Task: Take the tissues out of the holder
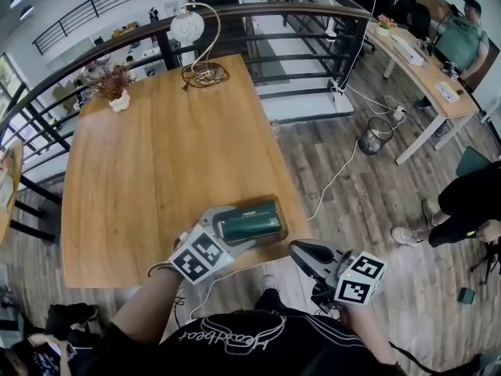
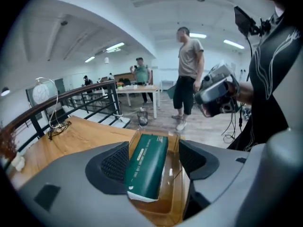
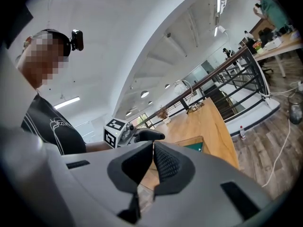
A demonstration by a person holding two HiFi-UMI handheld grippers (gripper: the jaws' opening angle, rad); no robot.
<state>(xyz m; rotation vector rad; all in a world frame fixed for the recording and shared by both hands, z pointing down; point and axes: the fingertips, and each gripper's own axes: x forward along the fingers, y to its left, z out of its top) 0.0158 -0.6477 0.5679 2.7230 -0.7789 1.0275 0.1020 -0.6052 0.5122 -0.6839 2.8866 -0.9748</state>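
**Left tongs spread round the tissue pack, right tongs closed on nothing**
Our left gripper (image 2: 152, 161) hides the near end of the glossy amber holder (image 2: 176, 176). Its ribbed pads stand wide apart on either side of the green wrapped tissue pack (image 1: 249, 221) lying inside, and we cannot tell whether they touch it. Our right gripper (image 3: 153, 150) hangs beside the wooden table (image 1: 156, 155), jaws together and empty. Farther off are a wire lamp (image 1: 188, 27) and a black railing (image 1: 313, 30).

Bright, even light from ceiling strips (image 2: 116, 46); strong fisheye warp, dark corners
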